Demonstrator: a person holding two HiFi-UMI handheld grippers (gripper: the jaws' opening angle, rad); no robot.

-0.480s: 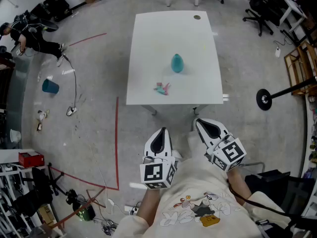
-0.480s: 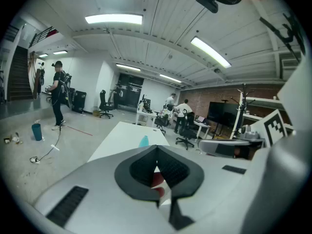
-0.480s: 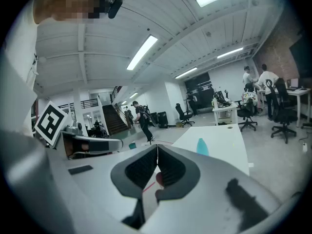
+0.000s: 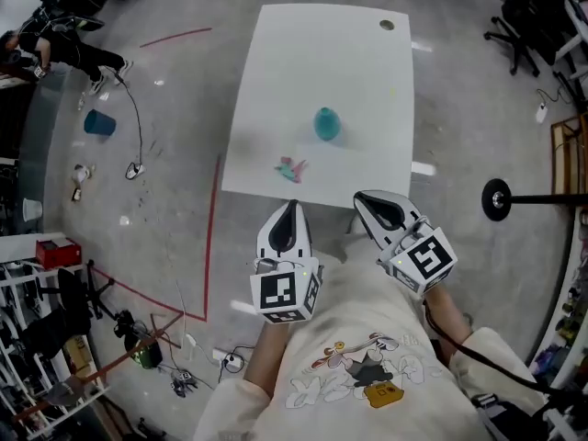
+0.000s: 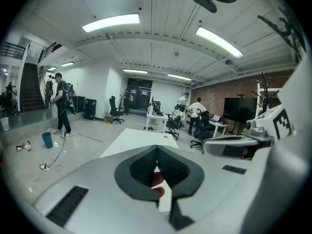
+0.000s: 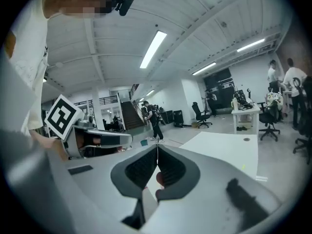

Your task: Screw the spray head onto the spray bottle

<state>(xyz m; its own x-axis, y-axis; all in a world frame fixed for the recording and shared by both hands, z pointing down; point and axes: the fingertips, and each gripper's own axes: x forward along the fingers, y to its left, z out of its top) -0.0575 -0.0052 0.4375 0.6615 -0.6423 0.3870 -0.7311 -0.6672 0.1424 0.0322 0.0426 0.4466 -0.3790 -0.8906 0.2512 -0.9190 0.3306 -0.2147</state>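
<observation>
A teal spray bottle (image 4: 326,123) stands near the middle of the white table (image 4: 276,81). The spray head (image 4: 291,167), teal and pink, lies on the table in front of it, nearer me. Both grippers hang short of the table's near edge, held close to my body. My left gripper (image 4: 291,206) is shut with nothing in it, and in its own view the left gripper (image 5: 157,150) shows jaws meeting. My right gripper (image 4: 360,197) is also shut and empty; the right gripper (image 6: 157,149) has its tips together in its own view.
The table (image 5: 134,140) stands on a concrete floor with red tape lines (image 4: 211,237). A floor-lamp base (image 4: 497,199) lies right of the table. A blue bucket (image 4: 98,123) and cables lie at the left. Office chairs (image 4: 519,26) stand at the far right. A person (image 5: 61,104) stands far left.
The view has shifted toward the table, which now sits closer and lower in the head view. Both grippers have kept their place by my body, still shut.
</observation>
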